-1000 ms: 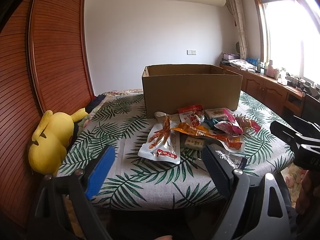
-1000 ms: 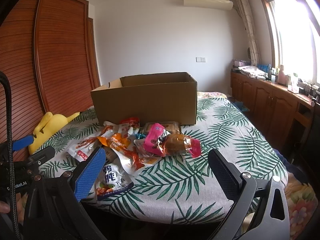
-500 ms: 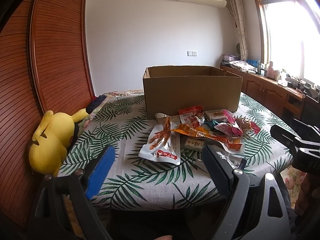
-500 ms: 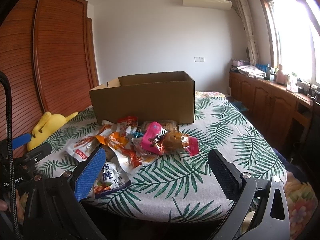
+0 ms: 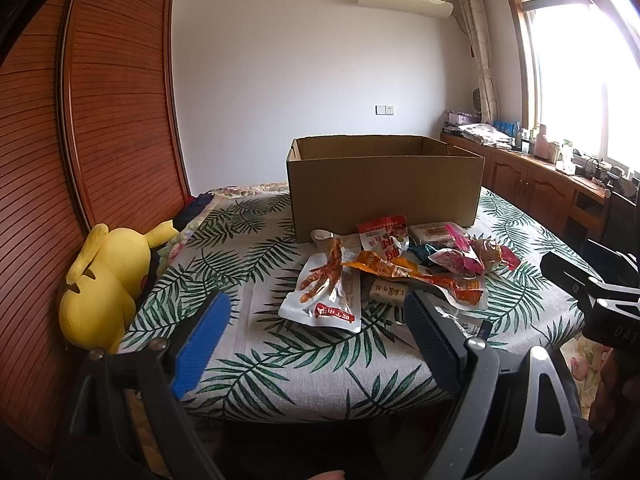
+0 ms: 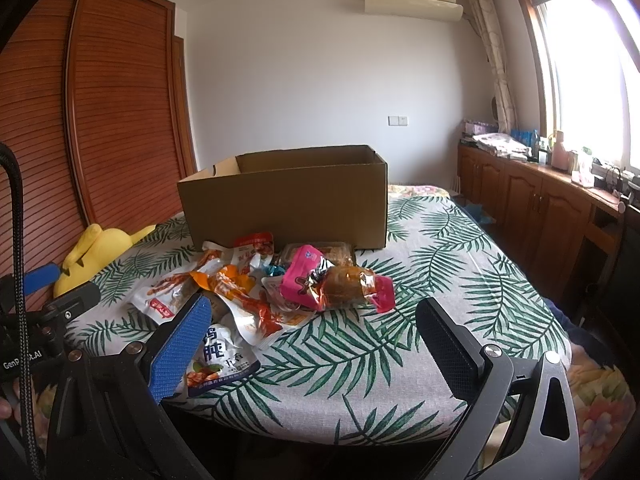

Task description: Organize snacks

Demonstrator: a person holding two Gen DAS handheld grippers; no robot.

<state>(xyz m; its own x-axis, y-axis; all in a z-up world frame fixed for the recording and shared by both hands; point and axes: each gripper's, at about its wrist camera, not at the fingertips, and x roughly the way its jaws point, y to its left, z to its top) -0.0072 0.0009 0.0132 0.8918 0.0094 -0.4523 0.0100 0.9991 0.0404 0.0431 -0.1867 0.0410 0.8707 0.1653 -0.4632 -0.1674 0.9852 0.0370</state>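
Leaf-print table point(image 5: 256, 364) ahead — both tongs point(image 5: 316, 344) point(image 6: 316, 344) level, spread wide, empty.

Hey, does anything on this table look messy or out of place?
Yes: the snack packets lie in a loose overlapping heap in front of the open cardboard box, none visibly inside. A yellow plush toy slumps at the table's left edge.

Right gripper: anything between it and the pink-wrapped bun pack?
Nothing visible. The right gripper is open, and only bare leaf-print tablecloth lies between it and the pink-wrapped bun pack. The cardboard box stands behind the pack.
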